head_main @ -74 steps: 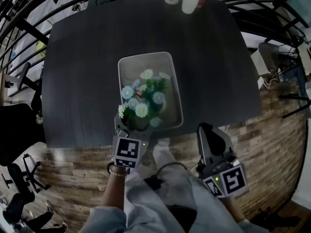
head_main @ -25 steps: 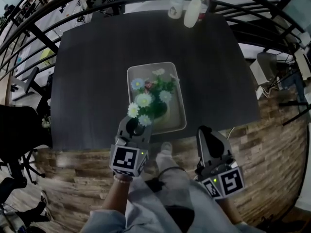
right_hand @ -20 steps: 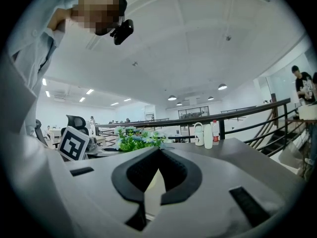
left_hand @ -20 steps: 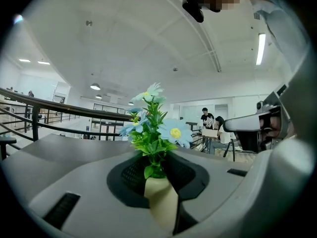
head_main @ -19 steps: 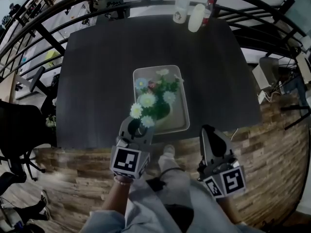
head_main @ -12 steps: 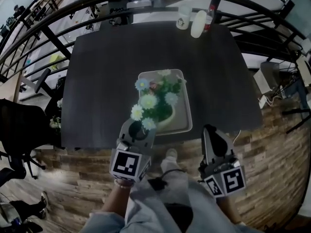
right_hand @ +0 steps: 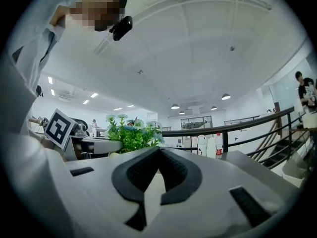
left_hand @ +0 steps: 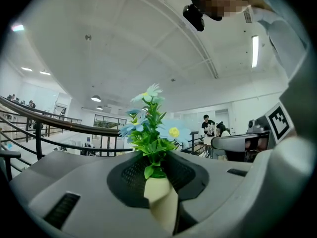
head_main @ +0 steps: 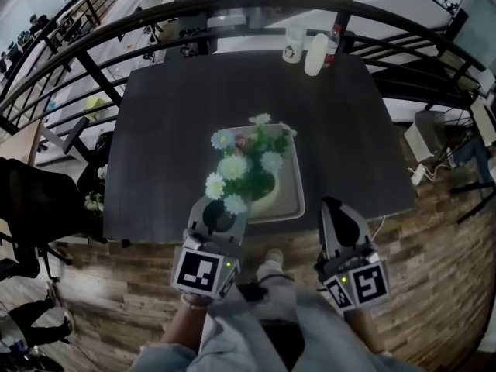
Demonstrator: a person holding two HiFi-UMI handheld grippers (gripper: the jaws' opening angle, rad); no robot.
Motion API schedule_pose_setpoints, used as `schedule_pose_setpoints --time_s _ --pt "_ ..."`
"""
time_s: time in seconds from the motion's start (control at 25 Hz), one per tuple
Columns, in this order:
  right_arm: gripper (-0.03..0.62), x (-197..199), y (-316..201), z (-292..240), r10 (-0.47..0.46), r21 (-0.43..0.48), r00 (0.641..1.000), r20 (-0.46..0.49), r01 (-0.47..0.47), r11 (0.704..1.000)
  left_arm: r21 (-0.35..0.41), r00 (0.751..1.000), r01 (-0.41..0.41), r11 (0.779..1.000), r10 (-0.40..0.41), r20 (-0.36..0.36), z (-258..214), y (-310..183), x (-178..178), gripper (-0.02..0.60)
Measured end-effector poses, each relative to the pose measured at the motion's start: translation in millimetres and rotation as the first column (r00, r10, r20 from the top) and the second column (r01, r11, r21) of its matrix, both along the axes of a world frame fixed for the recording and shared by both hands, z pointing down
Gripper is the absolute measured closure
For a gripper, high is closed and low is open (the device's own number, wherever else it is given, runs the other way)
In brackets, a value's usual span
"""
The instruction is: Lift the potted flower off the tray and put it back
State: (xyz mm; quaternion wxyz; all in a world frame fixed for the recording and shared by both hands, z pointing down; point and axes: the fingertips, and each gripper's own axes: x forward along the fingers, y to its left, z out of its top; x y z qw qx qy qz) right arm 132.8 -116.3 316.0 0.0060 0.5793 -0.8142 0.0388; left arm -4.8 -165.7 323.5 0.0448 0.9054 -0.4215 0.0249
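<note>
Head view: your left gripper [head_main: 223,211] pinches the near rim of the pot [head_main: 262,192], held up over the near half of the tray [head_main: 297,192] on the table [head_main: 155,130]. It's a one-sided rim grip, so the likely risk is the pot swinging or tipping out if you jerk or roll the wrist. Lowering off-centre could catch the tray wall. Your right gripper [head_main: 342,211] hangs off the table edge, well apart, so no backup. Left gripper view: jaws clamp a thin cream pot wall with little bite, so any slack probably drops it. Flowers [left_hand: 148,110] are pale blue with yellow centres on green leaves, upright, and look top-heavy. Right gripper view: jaws meet tip to tip, empty, with the flowers at left beyond them.
</note>
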Motion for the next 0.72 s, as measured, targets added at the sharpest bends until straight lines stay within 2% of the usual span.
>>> schedule_pose_setpoints --time_s 0.2,0.32,0.48,0.72 --pt "0.591 2 -10 -9 -0.029 0.032 1.0 -0.006 0.03 0.999 0.044 0.999 0.034 0.998 -0.034 -0.009 -14 -1 -2 0.497" --pt "0.591 1 -15 -12 -0.049 0.046 0.999 -0.009 0.05 0.998 0.043 0.998 0.059 0.997 -0.059 -0.004 -15 -2 -6 0.497" --pt "0.591 3 -22 -13 -0.084 0.057 0.996 -0.024 0.085 0.995 0.086 0.995 0.097 0.992 -0.093 -0.044 -28 -8 -6 0.497" --pt "0.591 11 -32 -20 -0.117 0.077 0.992 -0.039 0.12 0.99 0.095 0.992 0.122 0.988 -0.12 -0.029 -25 -11 -2 0.497"
